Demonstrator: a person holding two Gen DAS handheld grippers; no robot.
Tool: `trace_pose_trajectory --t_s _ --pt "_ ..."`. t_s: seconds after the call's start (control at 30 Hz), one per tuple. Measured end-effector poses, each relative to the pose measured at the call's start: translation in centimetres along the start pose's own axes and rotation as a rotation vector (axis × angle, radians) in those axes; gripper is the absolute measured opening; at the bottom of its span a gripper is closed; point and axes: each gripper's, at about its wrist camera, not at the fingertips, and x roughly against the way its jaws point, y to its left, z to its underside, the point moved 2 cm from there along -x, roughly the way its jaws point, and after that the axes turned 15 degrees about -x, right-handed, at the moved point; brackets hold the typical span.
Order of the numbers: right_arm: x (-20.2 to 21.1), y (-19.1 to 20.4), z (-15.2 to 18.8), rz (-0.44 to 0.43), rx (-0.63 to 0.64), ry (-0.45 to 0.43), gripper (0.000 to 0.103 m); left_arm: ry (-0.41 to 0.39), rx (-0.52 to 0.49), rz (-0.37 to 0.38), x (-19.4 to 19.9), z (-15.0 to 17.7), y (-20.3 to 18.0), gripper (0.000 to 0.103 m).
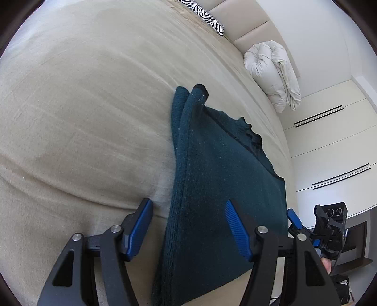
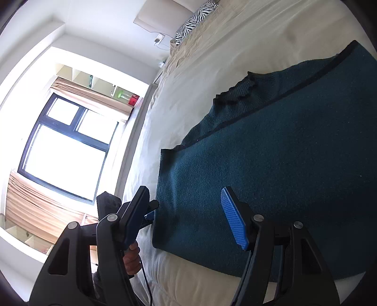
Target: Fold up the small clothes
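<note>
A: The left hand-held gripper [image 1: 188, 231] hangs with fingers spread wide over the near edge of the dark teal sweater [image 1: 221, 179], gripping nothing. The right hand-held gripper [image 2: 186, 217] is likewise agape over the same hem.

B: So where is the sweater?

A: Flat on the beige bed [image 1: 82, 117], bottom half seemingly folded up toward the collar. I'd judge another fold comes next: each must close on a corner.

B: Obstacles?

A: None near; the rolled white duvet [image 1: 271, 73] and zebra pillow [image 1: 209, 18] lie well apart.
</note>
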Motion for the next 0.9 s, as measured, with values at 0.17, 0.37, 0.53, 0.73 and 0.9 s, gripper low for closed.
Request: trace_pose_trajectory --t_s 0.17,0.37,0.53,0.73,0.9 --pt "-4.1 1.1 -0.9 -0.026 -0.023 0.067 0.063 0.079 -0.022 0.054 -1.1 0.4 -1.3 0.065" --pt "-8.8 1.9 -1.6 -0.021 -0.039 0.145 0.063 0.086 0.041 0.1 -1.2 0.8 0.1 0.04" --pt "-12.7 2.9 -1.8 -0.002 -0.038 0.21 0.063 0.11 0.034 0.113 -1.2 0.7 0.0 0.038" --pt "-16.8 2.4 -1.1 0.106 -0.016 0.307 0.061 0.099 0.067 0.137 -1.4 0.8 1.4 0.017" --pt "-16.7 1.1 -1.7 0.025 -0.072 0.308 0.059 0.074 0.061 0.118 -1.1 0.5 0.8 0.016"
